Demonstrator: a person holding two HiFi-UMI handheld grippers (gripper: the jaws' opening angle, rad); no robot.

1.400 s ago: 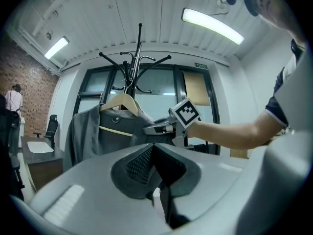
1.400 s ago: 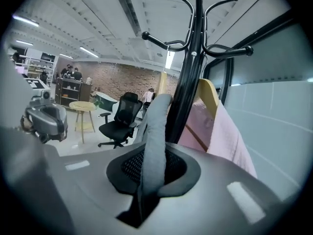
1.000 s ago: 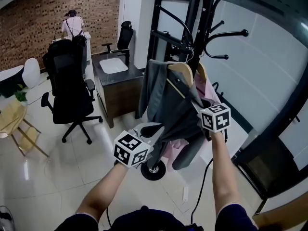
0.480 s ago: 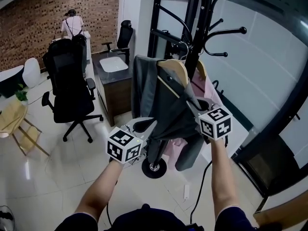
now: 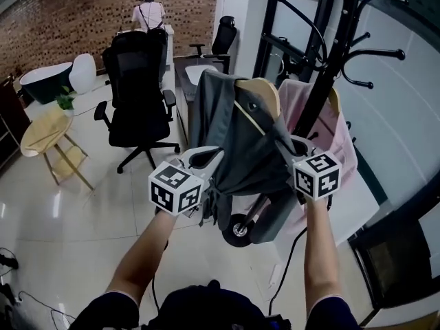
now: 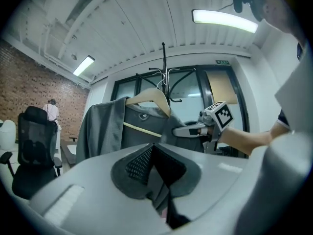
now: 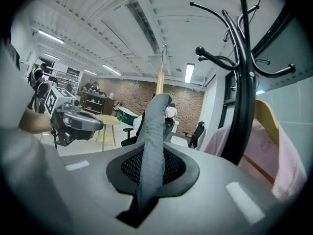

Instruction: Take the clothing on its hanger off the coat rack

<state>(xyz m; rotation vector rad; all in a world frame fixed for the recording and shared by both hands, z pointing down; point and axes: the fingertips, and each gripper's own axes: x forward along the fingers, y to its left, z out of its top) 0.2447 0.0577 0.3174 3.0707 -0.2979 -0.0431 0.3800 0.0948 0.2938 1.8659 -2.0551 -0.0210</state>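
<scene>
Since a second ago the gray jacket [image 5: 230, 139] on its wooden hanger [image 5: 265, 96] has come away leftward from the coat rack [image 5: 323, 81], and both tongs have travelled with it. The left tongs [image 5: 206, 160] are pinching a fold at the jacket's lower left edge, with dark cloth wedged between the closed pads in the left gripper view. The right tongs [image 5: 292, 146] are clamped on the sleeve-side edge nearest the coat rack, a strip of gray cloth rising out of the jaws in the right gripper view. There the hanger's hook [image 7: 164, 58] stands in free air to the left of the coat rack's curved arms, touching none of them. A pink garment [image 5: 340, 133] hangs on the coat rack, just beside the jacket's right edge. Left of the coat rack lies open tiled floor [image 5: 82, 232], bounded by a black office chair [image 5: 141, 91] and a dark worktop [image 5: 182, 67] behind the jacket. The jacket's hem hangs above the coat rack's base [image 5: 237, 230].
</scene>
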